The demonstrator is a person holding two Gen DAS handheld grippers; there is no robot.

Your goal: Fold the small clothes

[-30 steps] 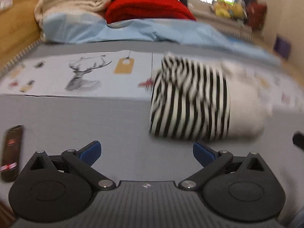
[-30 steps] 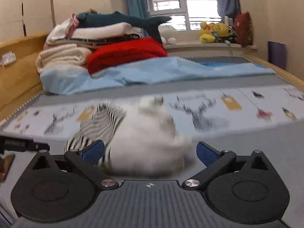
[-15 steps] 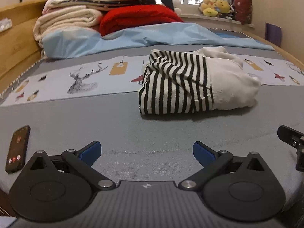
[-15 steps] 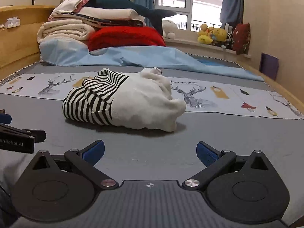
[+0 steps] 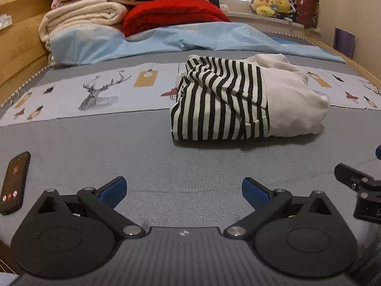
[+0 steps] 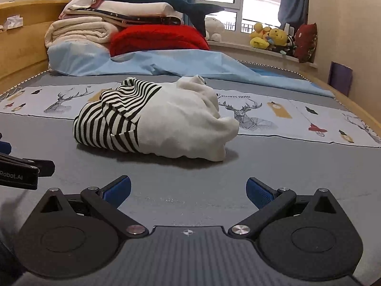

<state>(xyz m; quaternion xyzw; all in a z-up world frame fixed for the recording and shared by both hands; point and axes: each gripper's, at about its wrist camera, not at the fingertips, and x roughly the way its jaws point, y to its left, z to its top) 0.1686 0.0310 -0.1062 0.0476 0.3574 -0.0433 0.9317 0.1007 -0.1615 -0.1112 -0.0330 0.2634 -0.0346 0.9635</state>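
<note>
A small garment (image 5: pixel 243 102), white with black-and-white striped sleeves, lies folded in a bundle on the grey bed; it also shows in the right wrist view (image 6: pixel 154 121). My left gripper (image 5: pixel 183 190) is open and empty, low over the bed, well short of the garment. My right gripper (image 6: pixel 188 190) is open and empty, also short of the garment. Part of the right gripper shows at the right edge of the left wrist view (image 5: pixel 357 186), and the left gripper shows at the left edge of the right wrist view (image 6: pixel 21 169).
A black phone (image 5: pixel 14 183) lies on the bed at the left. A patterned cloth strip (image 5: pixel 95 90) runs across the bed. Folded blankets (image 6: pixel 81 31), a red quilt (image 6: pixel 157 39) and a blue sheet (image 6: pixel 166 64) are piled behind. A wooden bed frame (image 6: pixel 21 38) is at the left.
The garment was moving and blurred a second ago and now lies still. Both grippers have drawn back from it and dropped low over the bed.
</note>
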